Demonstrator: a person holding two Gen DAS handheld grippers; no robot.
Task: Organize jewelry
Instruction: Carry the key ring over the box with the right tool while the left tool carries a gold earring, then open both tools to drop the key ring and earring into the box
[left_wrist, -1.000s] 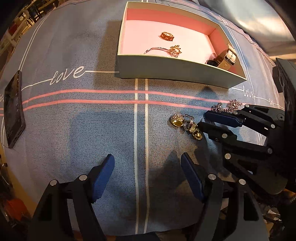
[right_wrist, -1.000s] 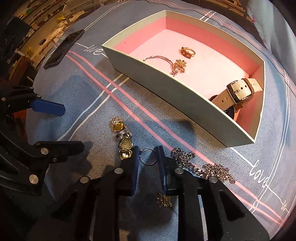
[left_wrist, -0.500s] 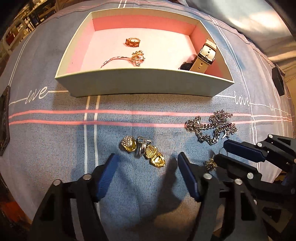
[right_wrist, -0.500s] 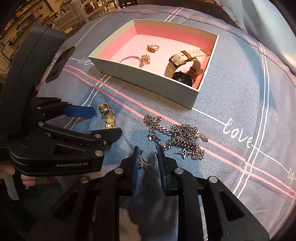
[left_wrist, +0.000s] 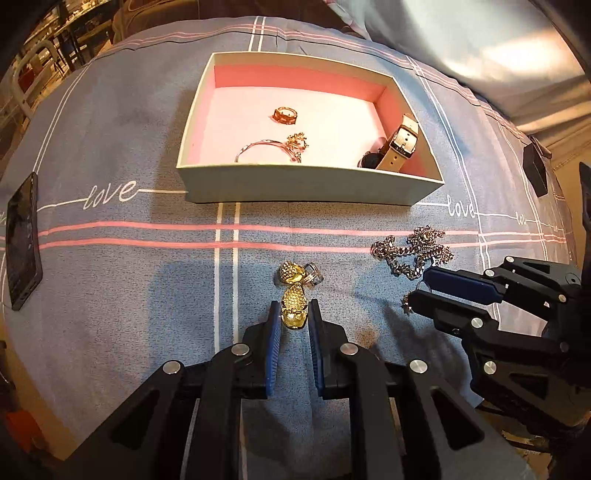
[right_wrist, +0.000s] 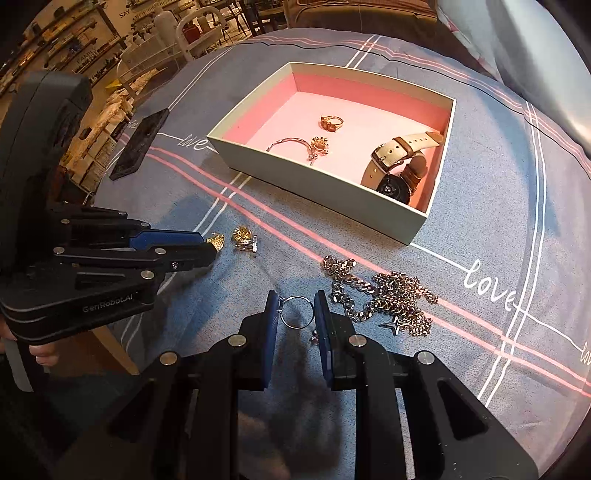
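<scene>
My left gripper (left_wrist: 294, 314) points down at the blue cloth, its jaws closing, with the pads pressed on the nearest lobe of a gold studded earring (left_wrist: 294, 317). The rest of that gold cluster (left_wrist: 291, 273) and a silver ring (left_wrist: 314, 275) lie just beyond the tips. My right gripper (right_wrist: 296, 308) is shut on a thin hoop earring (right_wrist: 297, 313), and a small charm (right_wrist: 314, 338) dangles from it. A silver chain (right_wrist: 384, 299) is heaped right of the hoop. The pink-lined box (left_wrist: 295, 181) holds a ring (left_wrist: 285, 115), a bangle (left_wrist: 273, 146) and a watch (left_wrist: 400, 144).
A black phone (left_wrist: 22, 240) lies at the cloth's left edge. A small black object (left_wrist: 533, 173) sits at the far right. The right gripper (left_wrist: 421, 286) hangs close beside the chain (left_wrist: 413, 251). A person's fingers (right_wrist: 40, 356) show under the left gripper (right_wrist: 212, 245).
My left gripper has moved over the gold cluster and closed from wide open onto its nearest piece. The right gripper has risen slightly, still holding the hoop.
</scene>
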